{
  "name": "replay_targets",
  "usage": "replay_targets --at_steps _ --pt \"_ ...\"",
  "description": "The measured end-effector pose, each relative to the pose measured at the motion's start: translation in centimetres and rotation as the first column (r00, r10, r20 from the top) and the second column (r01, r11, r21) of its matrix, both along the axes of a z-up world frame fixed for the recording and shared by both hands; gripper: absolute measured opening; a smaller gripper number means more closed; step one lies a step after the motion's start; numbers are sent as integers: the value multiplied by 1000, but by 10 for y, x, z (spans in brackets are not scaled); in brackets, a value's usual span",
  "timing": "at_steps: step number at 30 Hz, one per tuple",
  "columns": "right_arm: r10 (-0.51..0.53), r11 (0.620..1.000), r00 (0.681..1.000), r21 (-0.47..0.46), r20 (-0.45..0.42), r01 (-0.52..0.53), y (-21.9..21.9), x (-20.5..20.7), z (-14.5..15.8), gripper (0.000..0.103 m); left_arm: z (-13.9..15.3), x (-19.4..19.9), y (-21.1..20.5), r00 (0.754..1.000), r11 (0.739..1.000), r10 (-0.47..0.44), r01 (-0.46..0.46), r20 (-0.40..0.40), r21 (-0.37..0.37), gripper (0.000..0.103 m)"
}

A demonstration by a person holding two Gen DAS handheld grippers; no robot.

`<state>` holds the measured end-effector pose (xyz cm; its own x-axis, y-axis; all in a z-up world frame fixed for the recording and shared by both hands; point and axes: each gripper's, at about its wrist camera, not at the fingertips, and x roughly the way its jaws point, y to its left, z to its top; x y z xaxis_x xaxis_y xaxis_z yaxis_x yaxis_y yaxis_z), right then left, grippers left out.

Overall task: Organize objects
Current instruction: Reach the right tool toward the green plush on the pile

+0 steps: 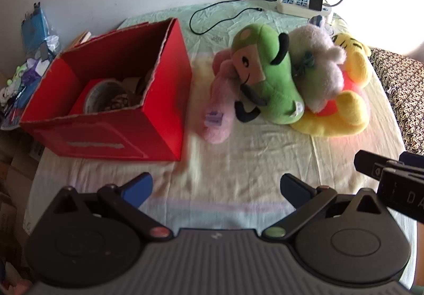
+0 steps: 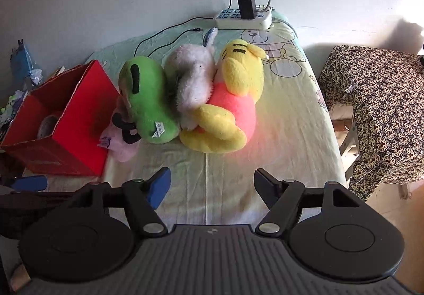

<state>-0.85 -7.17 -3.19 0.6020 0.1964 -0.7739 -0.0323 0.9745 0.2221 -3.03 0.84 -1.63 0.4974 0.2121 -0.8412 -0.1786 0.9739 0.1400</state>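
Both tools, left (image 1: 216, 186) and right (image 2: 212, 183), gape empty; green plush (image 1: 267, 77) half-hides pink plush (image 1: 221, 104).

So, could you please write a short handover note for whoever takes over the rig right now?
Left gripper: open, empty, hovering over the sheet in front of the red box.
Right gripper: open, empty, facing the toy pile.
Toys: pink plush, green plush, white plush and yellow bear lie heaped together on the table, right of the box.
Box: open, holding a tape roll and some other items.
Done: no plush boxed yet.
Left: probably all four toys into the box, pink one nearest.
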Motion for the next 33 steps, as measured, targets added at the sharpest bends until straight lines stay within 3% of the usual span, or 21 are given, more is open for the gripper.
replay_targets --at_steps 7,14,19,25,33 --pt "24 1000 1000 3 -8 -24 9 0 -3 67 -5 -1 6 1000 1000 11 -11 -23 -3 102" --pt "-30 999 1000 -21 6 30 -2 -1 0 67 -3 10 -4 999 999 -41 41 -13 -15 102" --pt "-62 998 998 3 -32 62 -10 0 -7 67 -8 15 -8 997 997 -77 76 -31 -20 102" --pt "-89 996 996 30 -8 89 -13 0 -7 65 -5 22 -9 992 992 -122 122 -17 -26 102" --pt "-93 992 995 80 -22 94 -17 4 -14 56 -8 27 -12 981 980 -191 190 -12 -63 102"
